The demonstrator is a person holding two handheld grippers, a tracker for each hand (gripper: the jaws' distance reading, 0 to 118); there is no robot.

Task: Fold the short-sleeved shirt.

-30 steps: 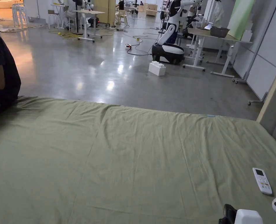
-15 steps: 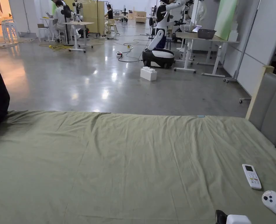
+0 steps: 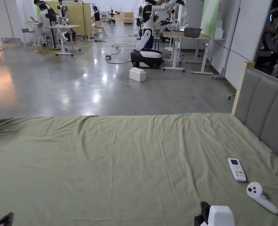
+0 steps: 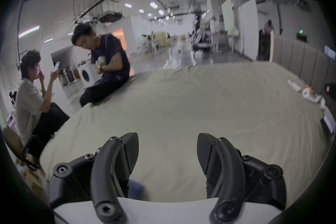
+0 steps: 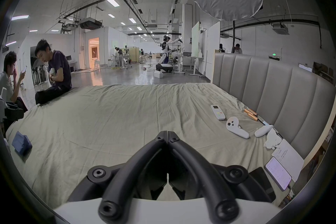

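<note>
Fingers of my left gripper (image 4: 167,152) are standing wide apart with nothing between them, hovering over the green sheet of the bed (image 4: 181,100). My right gripper (image 5: 167,134) is showing its fingers pressed together at the tips, gripping nothing, and it too is hanging above the sheet.

I am seeing a dark blue folded cloth (image 5: 21,142) lying near the left edge of the bed in the right gripper view; it may be the shirt, but I cannot tell for sure. It is lying well apart from both grippers.

Toward the grey padded headboard (image 3: 261,103), a white remote (image 3: 237,169) is lying flat on the sheet, and a white controller (image 3: 260,197) is resting just beside it, nearer to me. A phone (image 5: 279,172) is lying on a sheet of paper at the headboard side.

A person in a dark shirt (image 5: 54,71) is sitting on the far left corner of the bed, and another person (image 5: 9,78) is sitting beside the bed.
</note>
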